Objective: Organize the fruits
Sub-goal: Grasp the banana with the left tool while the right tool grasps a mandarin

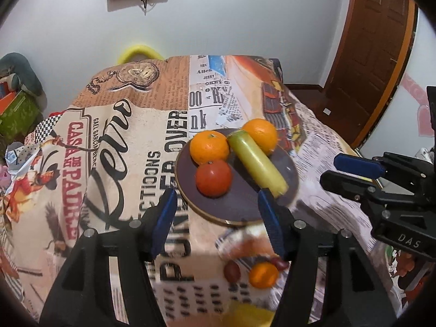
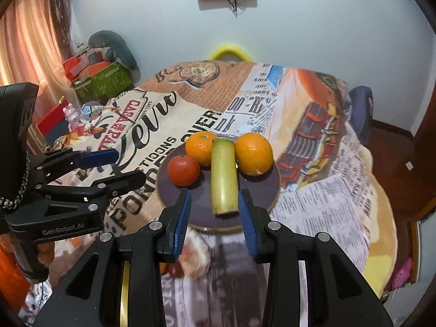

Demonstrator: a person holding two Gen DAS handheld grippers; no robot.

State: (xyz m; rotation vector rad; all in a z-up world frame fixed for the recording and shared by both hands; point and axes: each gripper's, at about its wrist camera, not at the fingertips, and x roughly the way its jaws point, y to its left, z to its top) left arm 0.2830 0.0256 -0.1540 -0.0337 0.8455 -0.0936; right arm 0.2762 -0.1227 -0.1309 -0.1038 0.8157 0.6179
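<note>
Plate [image 2: 261,201] at tabletop [image 2: 313,207] centre already carries four items: two oranges at 11 [image 2: 201,147] and 1 o'clock [image 2: 254,153], tomato [image 2: 183,170] at 9, pale green stalk [image 2: 224,174] down the middle. Left gripper [image 1: 218,218] wide, empty. Right gripper [image 2: 215,220] wide, empty, near stalk's end. Small fruits [image 1: 253,271] off-plate at 6 look left; mostly done.

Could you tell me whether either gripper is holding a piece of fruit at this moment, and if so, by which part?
Nothing is held. The left gripper and right gripper are both open and empty, above the near edge of the plate.
</note>
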